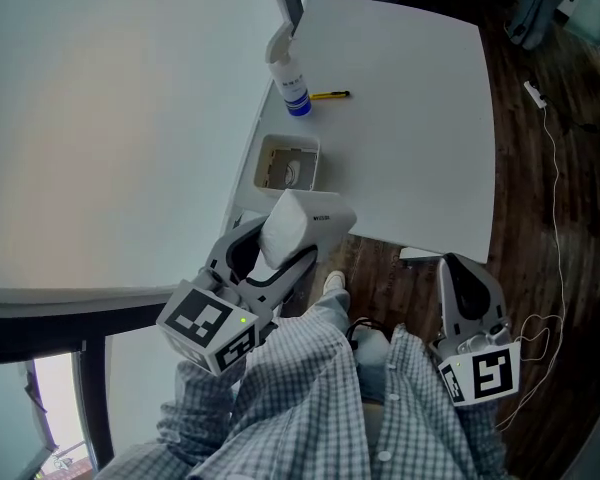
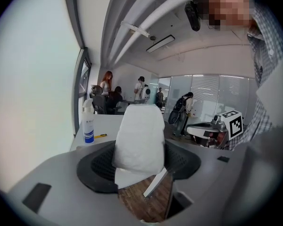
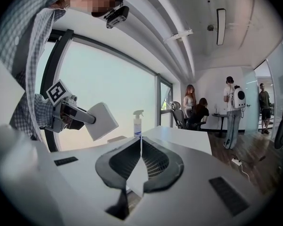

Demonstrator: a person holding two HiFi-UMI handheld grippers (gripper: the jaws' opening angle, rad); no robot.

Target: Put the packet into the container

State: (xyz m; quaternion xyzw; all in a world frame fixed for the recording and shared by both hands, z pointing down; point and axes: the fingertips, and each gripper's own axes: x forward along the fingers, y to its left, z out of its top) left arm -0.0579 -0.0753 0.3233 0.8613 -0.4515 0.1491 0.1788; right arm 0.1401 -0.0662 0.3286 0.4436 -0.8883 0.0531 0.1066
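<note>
The carry step is in hand: the white, soft, pillow-shaped packet [image 1: 305, 220] is clamped between the jaws of the left gripper [image 1: 276, 258], which stand wide apart because the packet fills the gap. The left gripper view shows the dark ribbed pads [image 2: 100, 163] pressing on the lower part of the packet, with most of it standing free above them. The packet hangs in the air at the near edge of the white table [image 1: 410, 118], over the dark wooden floor [image 1: 385, 273], and just short of the small open-topped beige container [image 1: 289, 142]. That container sits on the table near its left edge, and something pale appears to lie inside it, though I cannot tell what. Beyond it stand a white spray bottle with a blue label [image 1: 292, 86] and a yellow pen [image 1: 330, 95], both well clear of the path. The right gripper [image 1: 460, 273] is held low on the person's right, off the table, with its jaws closed together on nothing. The next move, as I judge it, calls for carrying the packet forward over the opening and lining it up with the mouth. It should be lowered before the jaws part, since the packet looks nearly as wide as the opening and could catch on the rim.
</note>
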